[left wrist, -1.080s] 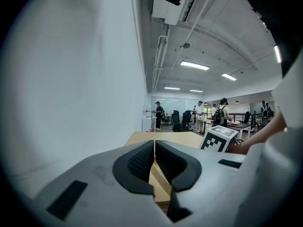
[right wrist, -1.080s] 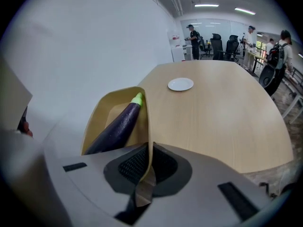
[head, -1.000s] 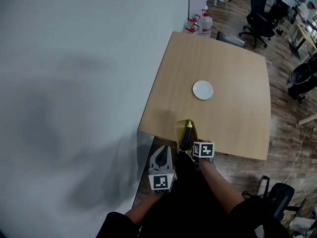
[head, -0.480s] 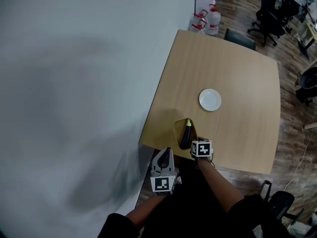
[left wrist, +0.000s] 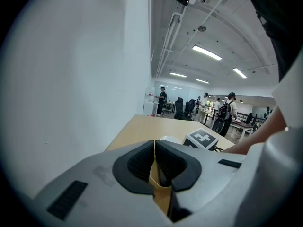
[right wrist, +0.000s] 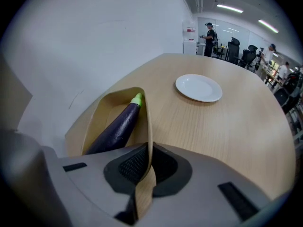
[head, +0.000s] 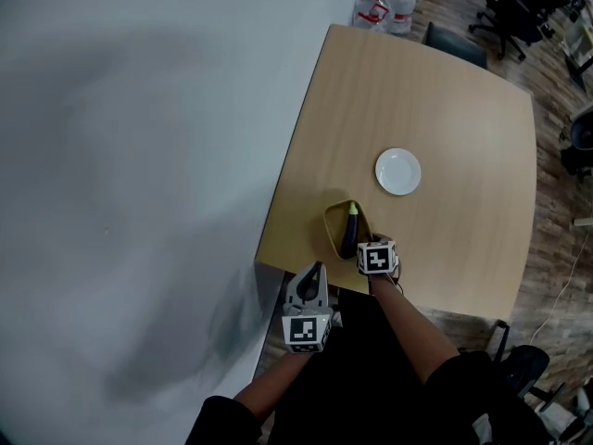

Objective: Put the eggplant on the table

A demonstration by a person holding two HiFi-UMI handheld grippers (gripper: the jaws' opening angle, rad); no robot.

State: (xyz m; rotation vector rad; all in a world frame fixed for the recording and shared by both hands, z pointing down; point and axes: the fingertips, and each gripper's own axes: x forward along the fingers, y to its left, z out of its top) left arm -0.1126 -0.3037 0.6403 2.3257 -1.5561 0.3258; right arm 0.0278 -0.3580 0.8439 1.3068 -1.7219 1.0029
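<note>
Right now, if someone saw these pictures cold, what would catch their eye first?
The dark purple eggplant with its green tip stands out, lying inside an open tan bag at the near edge of the wooden table. The right gripper is clamped on the bag's rim. Farther out, a white plate sits alone mid-table.

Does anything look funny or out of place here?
Yes: the eggplant lies inside a floppy tan bag, which the right gripper pinches by its rim at the table's near edge.
</note>
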